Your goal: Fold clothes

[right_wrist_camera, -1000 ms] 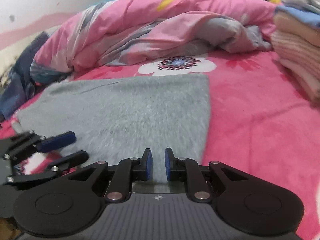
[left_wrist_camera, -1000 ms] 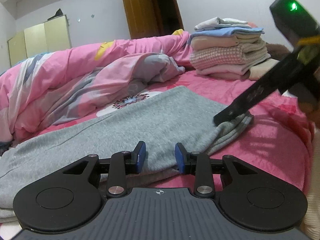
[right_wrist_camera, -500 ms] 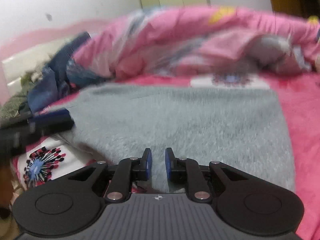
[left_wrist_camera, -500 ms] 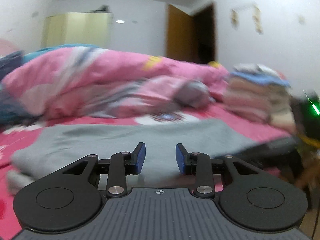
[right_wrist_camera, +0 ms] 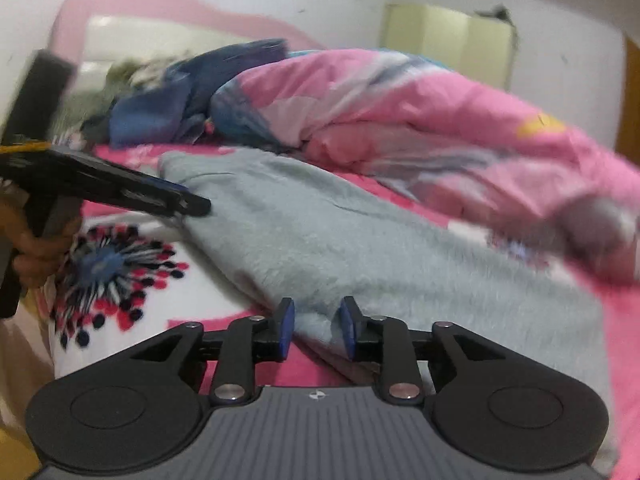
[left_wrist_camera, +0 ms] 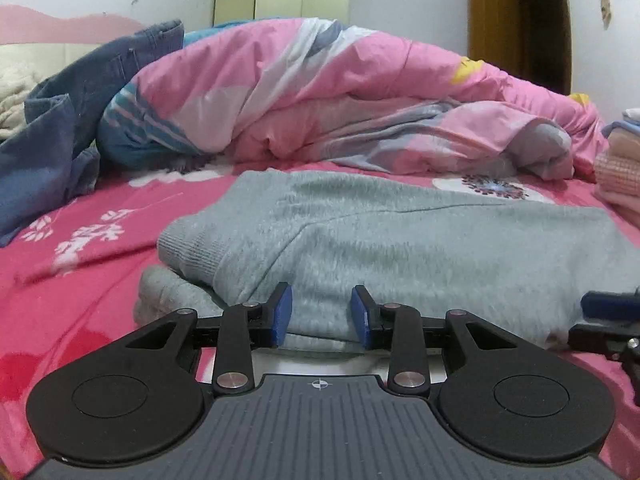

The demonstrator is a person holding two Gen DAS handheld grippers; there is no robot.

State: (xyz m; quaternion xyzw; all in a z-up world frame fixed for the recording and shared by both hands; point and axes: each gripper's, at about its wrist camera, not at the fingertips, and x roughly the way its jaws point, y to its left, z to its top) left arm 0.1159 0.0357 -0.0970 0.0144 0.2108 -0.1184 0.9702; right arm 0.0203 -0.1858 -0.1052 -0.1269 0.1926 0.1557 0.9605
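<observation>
A grey fuzzy sweater (left_wrist_camera: 420, 240) lies folded flat on the pink bed, with a ribbed cuff at its left end; it also fills the middle of the right wrist view (right_wrist_camera: 360, 248). My left gripper (left_wrist_camera: 320, 312) is open and straddles the sweater's near edge; the cloth lies flat between the blue pads and is not pinched. From the right wrist it shows at the sweater's left end (right_wrist_camera: 188, 200). My right gripper (right_wrist_camera: 316, 328) is opening, its pads either side of the near hem without pressing it. It also shows at the far right of the left wrist view (left_wrist_camera: 600, 320).
A bunched pink duvet (left_wrist_camera: 360, 100) lies behind the sweater, with blue jeans (left_wrist_camera: 72, 128) to its left. A stack of folded clothes (left_wrist_camera: 620, 160) sits at the right edge. A person's hand (right_wrist_camera: 36, 248) holds the left gripper above the flowered sheet (right_wrist_camera: 120, 264).
Both views have swung left, from the folded stack toward the jeans and headboard. The right gripper's jaws have widened. Both grippers now sit at the sweater's near edge.
</observation>
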